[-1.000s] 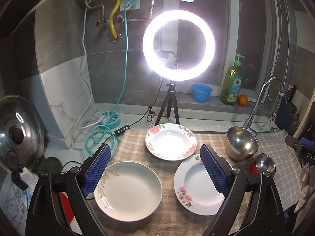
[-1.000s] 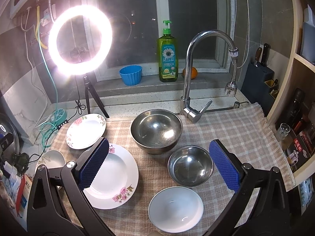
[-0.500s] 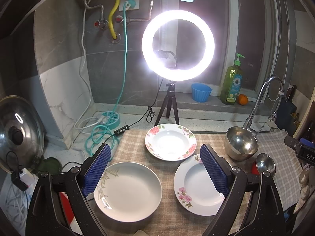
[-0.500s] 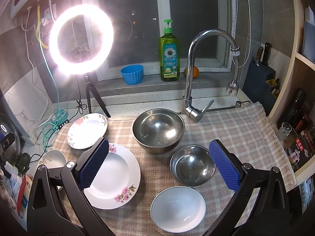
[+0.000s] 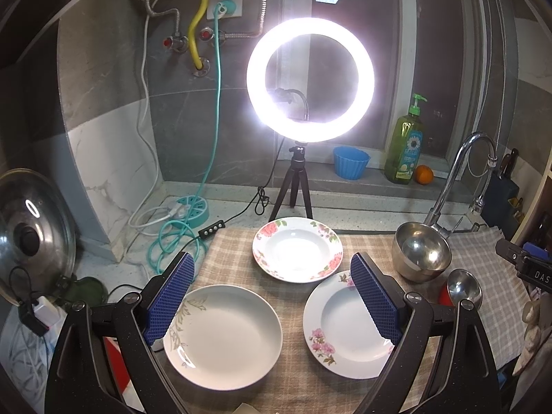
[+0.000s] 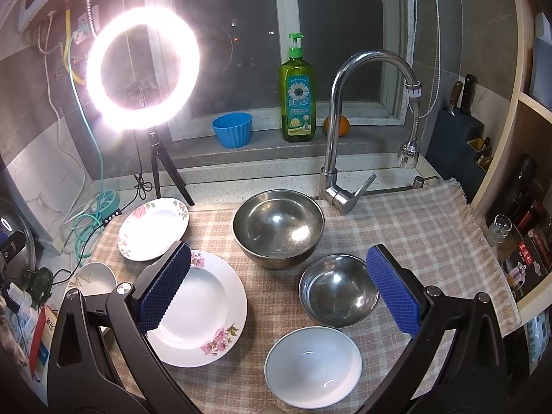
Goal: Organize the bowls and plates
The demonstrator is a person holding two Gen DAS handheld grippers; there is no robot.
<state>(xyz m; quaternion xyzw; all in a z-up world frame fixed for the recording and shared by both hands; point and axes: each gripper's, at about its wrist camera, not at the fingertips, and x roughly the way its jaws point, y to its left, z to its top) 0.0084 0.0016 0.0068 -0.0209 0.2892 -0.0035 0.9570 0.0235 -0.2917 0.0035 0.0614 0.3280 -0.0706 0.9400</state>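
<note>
Right gripper (image 6: 276,291) has drifted slightly; both it and left gripper (image 5: 272,302) gape empty above checked cloth (image 6: 414,227).

You are looking at very little legible text. In the left wrist view, the white letters "DAS" are showing on a black device body (image 5: 538,274) at the right edge, cut off by the frame. In the right wrist view, the blue sunflower label on the green dish soap bottle (image 6: 297,98) is carrying print too small to read, and the red box (image 6: 529,253) on the shelf is showing characters you cannot make out.
</note>
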